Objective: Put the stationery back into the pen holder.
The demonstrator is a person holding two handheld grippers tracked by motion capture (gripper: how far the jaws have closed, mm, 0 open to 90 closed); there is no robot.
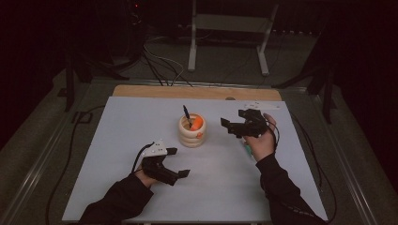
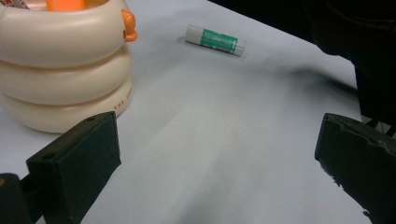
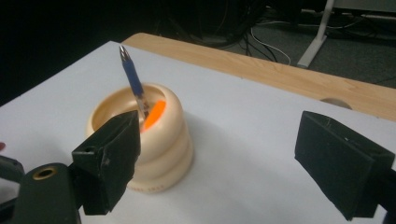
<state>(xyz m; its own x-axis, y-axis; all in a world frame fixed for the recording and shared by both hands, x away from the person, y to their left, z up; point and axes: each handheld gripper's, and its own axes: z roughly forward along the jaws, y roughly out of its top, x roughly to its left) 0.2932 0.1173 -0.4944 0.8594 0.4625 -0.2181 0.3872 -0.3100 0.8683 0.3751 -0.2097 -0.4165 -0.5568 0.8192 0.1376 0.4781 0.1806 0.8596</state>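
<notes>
A cream ringed pen holder [image 1: 192, 133] stands mid-table, with a blue pen [image 1: 187, 112] and an orange item [image 1: 197, 123] in it. My left gripper [image 1: 178, 162] rests near the front left, open and empty. In its own view the left gripper [image 2: 217, 163] faces the holder [image 2: 60, 70] and a green-and-white glue stick [image 2: 215, 39] lying beyond. My right gripper [image 1: 233, 119] hovers right of the holder, open. The right gripper [image 3: 224, 163] has nothing between its jaws, and the holder [image 3: 149, 140] with the pen [image 3: 133, 79] sits just past its left jaw. The glue stick [image 1: 246, 148] lies under the right hand.
The white table top [image 1: 141, 140] ends in a wooden strip [image 1: 197, 92] at the far edge. A small white card [image 1: 256, 105] lies at the back right. Metal stand legs [image 1: 191, 51] and cables [image 1: 159, 65] are on the floor beyond.
</notes>
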